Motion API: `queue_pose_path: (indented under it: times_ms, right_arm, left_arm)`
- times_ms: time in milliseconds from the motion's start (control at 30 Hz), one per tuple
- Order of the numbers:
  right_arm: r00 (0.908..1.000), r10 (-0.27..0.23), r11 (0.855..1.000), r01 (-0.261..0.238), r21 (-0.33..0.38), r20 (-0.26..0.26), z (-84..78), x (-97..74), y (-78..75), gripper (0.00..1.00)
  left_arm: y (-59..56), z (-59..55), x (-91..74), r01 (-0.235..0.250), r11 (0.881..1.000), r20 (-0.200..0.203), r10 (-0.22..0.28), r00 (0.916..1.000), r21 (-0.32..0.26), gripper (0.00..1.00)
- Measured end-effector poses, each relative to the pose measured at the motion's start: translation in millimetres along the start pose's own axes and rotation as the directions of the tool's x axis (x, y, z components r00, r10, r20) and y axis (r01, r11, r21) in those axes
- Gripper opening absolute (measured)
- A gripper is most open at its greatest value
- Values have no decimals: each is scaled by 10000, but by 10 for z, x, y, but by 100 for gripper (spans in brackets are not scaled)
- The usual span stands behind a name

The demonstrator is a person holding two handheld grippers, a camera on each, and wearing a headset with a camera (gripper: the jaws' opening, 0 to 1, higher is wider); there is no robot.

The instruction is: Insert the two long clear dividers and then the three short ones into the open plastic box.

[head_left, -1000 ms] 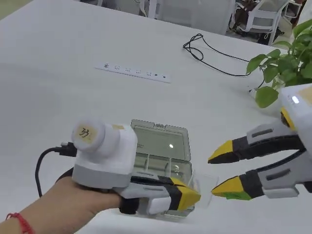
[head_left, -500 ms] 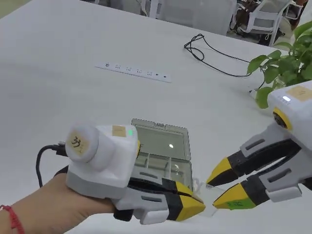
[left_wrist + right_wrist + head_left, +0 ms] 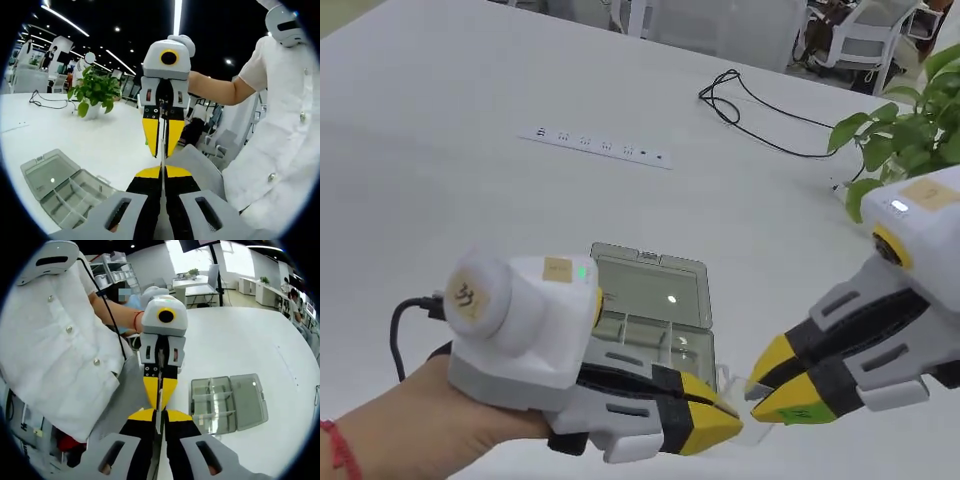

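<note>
The open clear plastic box [image 3: 650, 305] lies on the white table with its lid flat behind it and some dividers standing inside. It also appears in the left gripper view [image 3: 62, 190] and the right gripper view [image 3: 227, 401]. In front of the box, both grippers meet tip to tip above the table. My left gripper [image 3: 725, 420] is shut on a small clear divider [image 3: 733, 382], seen edge-on [image 3: 161, 161] between its jaws. My right gripper [image 3: 760, 392] faces it and is shut on the same divider's other end [image 3: 159, 399].
A white power strip [image 3: 595, 146] lies farther back on the table [image 3: 440, 120]. A black cable [image 3: 760, 115] loops at the back right. A leafy potted plant [image 3: 900, 140] stands at the right edge. Office chairs stand beyond the table.
My right gripper moved in toward the left gripper and its jaws went from wide open to shut on the clear divider. The left gripper kept hold and rose slightly.
</note>
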State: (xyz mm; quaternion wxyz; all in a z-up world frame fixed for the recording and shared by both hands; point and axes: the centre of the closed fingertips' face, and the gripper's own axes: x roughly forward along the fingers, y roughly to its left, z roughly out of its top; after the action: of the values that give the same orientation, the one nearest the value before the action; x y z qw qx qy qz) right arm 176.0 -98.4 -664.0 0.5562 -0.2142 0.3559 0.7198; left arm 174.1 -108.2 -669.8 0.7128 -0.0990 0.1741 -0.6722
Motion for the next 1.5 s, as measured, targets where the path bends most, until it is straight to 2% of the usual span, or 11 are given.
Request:
queue_pose_path:
  times_ms: [100, 433, 900, 1333, 1500]
  right_arm:
    - [10000, 86, 9999, -86, -67, -22, -6, 7, 13, 4]
    - [9999, 153, 9999, -154, 18, 75, 26, 28, 41, 3]
    - [9998, 186, 9997, -187, 146, 54, 36, 62, 40, 3]
    - [10000, -28, 9999, 27, 169, 35, 26, 22, 1, 3]
    - [9996, -260, 9994, 258, 226, 76, 9, -37, -63, 3]
  left_arm:
    - [-6, 9, 1, 10, 10000, 23, -10, 10000, 81, 0]
    - [-7, 14, -15, 5, 9991, 6, -5, 10000, 431, 0]
    - [8, -6, -26, -62, 9992, -82, 65, 9999, 390, 0]
    - [125, -17, -112, -652, 9973, -12, 653, 9979, 349, 8]
    - [207, -40, -192, -1044, 9943, 20, 1044, 9945, 202, 15]
